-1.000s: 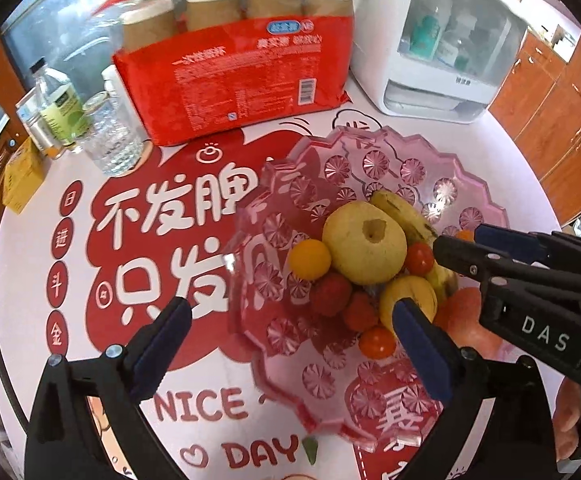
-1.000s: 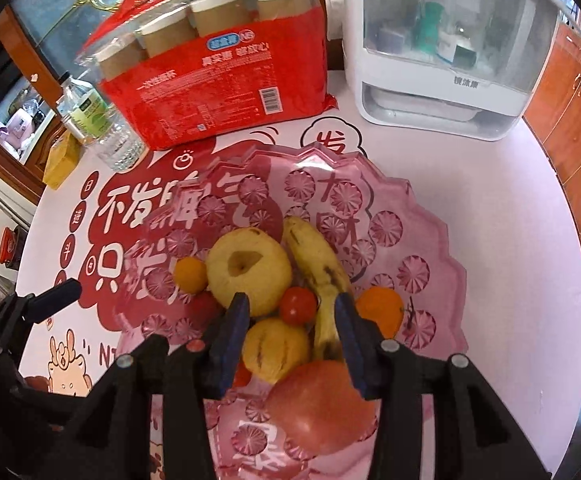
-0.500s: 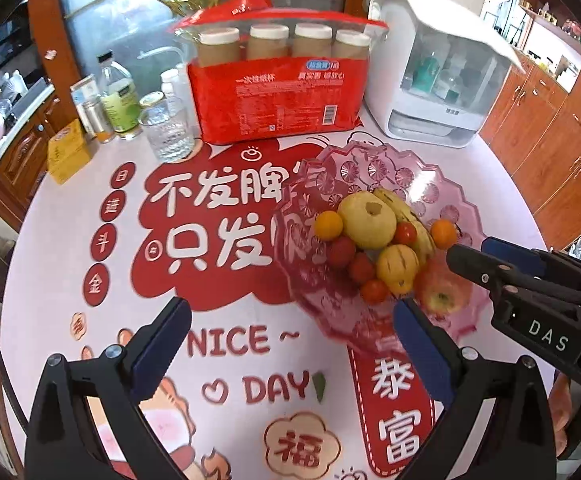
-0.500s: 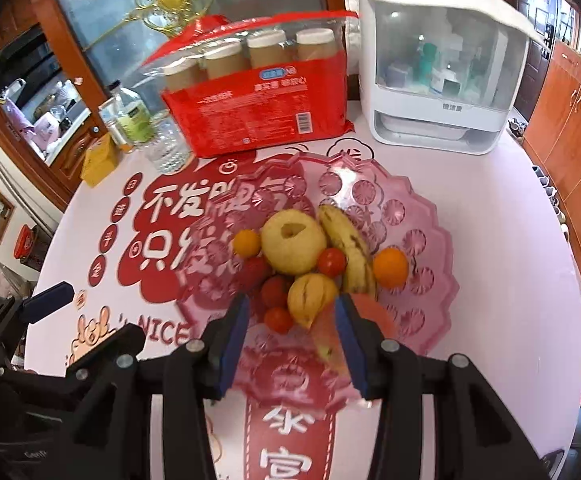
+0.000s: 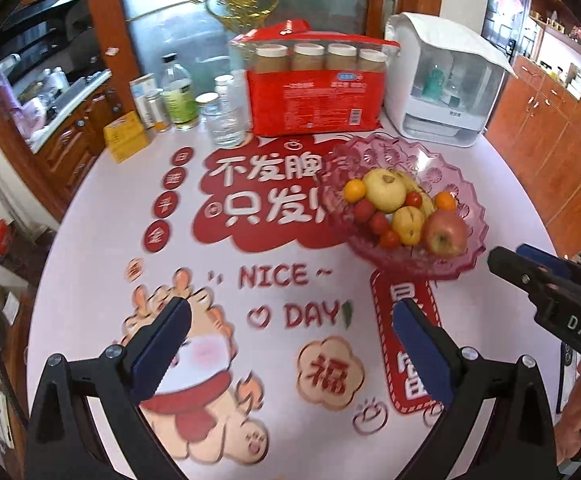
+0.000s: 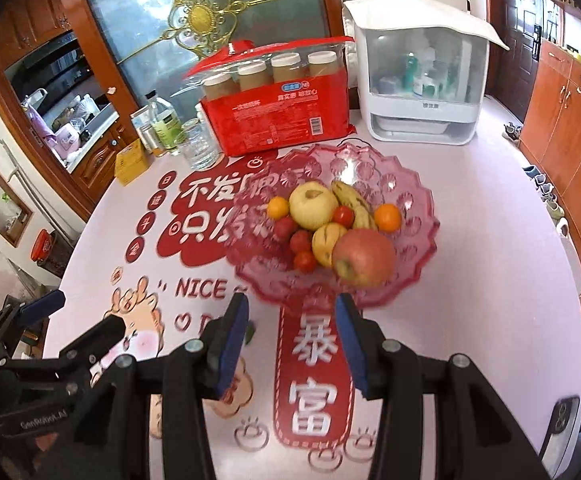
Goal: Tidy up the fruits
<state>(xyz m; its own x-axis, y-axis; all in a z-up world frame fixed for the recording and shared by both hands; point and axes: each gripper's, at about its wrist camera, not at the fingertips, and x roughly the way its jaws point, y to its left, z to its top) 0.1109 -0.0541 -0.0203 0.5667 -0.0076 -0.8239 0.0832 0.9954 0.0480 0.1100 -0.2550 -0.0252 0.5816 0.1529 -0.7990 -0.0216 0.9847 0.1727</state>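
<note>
Right wrist view: all fruit sits in the pink bowl on the table; none lies loose. Both hand-held grippers, left and right, hang spread and empty nearby. Likely finished; next, simply set them down.

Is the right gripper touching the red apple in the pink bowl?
Apart. In the right wrist view the right gripper is empty, over the tablecloth short of the pink bowl. The red apple lies in the bowl beyond the fingers, with bowl rim between.
</note>
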